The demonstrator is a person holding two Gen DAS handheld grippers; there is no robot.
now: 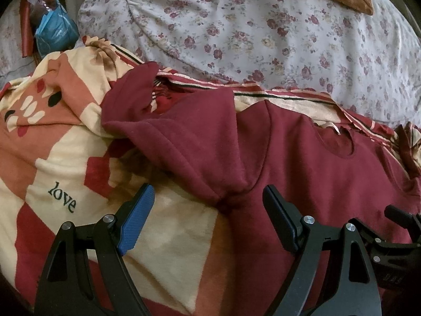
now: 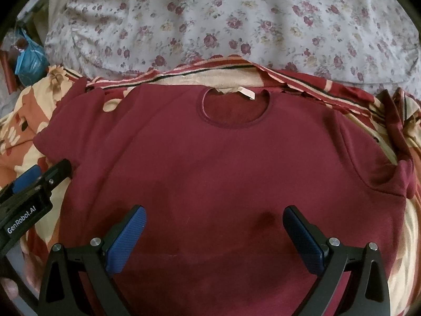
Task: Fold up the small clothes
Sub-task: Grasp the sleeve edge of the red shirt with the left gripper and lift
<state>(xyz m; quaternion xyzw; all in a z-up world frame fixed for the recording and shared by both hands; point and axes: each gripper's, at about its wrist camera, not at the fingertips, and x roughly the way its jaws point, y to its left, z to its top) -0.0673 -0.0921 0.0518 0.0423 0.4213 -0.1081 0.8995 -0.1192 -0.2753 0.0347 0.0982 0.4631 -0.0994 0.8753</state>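
Garment: a dark red sweatshirt (image 2: pixel 210 163) lies flat on the bed, front side up, on a patterned blanket (image 1: pixel 52 158) with the word "love".
Landmark: the neck opening (image 2: pixel 234 110), with a pale label at its back edge; it points away from both tools, toward the floral sheet (image 2: pixel 210 13).
Long axis: from the neck opening down to the hem, which is nearest the tools and below the pictures' edge.
Left gripper (image 1: pixel 208 210): jaws spread wide and holding nothing; it hovers at the armpit, to the left of and below the neck opening, where the left sleeve (image 1: pixel 147 113) goes out over the blanket.
Right gripper (image 2: pixel 214 226): jaws also apart and empty, above the chest, straight below the neck opening.
Nearer hand: I judge the left one is nearer to the sleeve, so the first fold inward probably belongs to it.
Far sleeve: the right sleeve (image 2: pixel 386 173) lies well right of the neck opening, partly bunched.
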